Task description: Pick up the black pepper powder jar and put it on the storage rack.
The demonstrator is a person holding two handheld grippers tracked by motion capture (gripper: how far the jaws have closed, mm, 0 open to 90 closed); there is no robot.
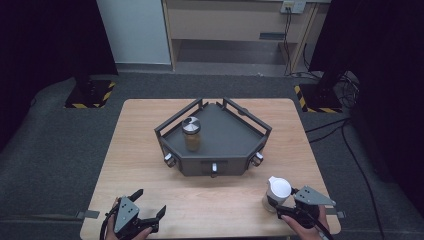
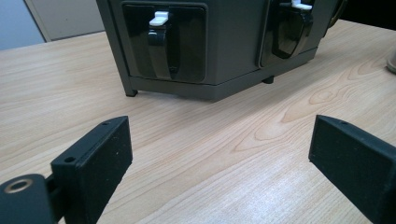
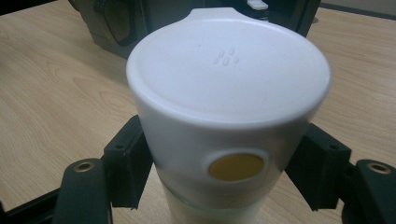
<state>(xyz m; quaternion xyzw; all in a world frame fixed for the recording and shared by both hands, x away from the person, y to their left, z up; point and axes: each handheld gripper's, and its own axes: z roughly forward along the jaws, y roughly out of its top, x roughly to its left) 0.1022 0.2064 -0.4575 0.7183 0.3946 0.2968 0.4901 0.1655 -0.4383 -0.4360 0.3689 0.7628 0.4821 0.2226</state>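
A grey tray point(image 1: 235, 145) holds a brown-filled jar point(image 1: 191, 134) on the table point(image 1: 140, 150).

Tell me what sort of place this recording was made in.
Probably a lab or test room: a small wooden table on grey carpet, hazard-striped stand bases beside it, trailing cables, and a plain cabinet behind.

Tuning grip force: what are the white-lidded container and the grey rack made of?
White-lidded container: matte white lid, likely plastic; lower body looks like translucent glass, unclear. The right hand-held gripper clamps it.
Grey rack: flat dark-grey panels and railings, probably painted metal, possibly plastic.
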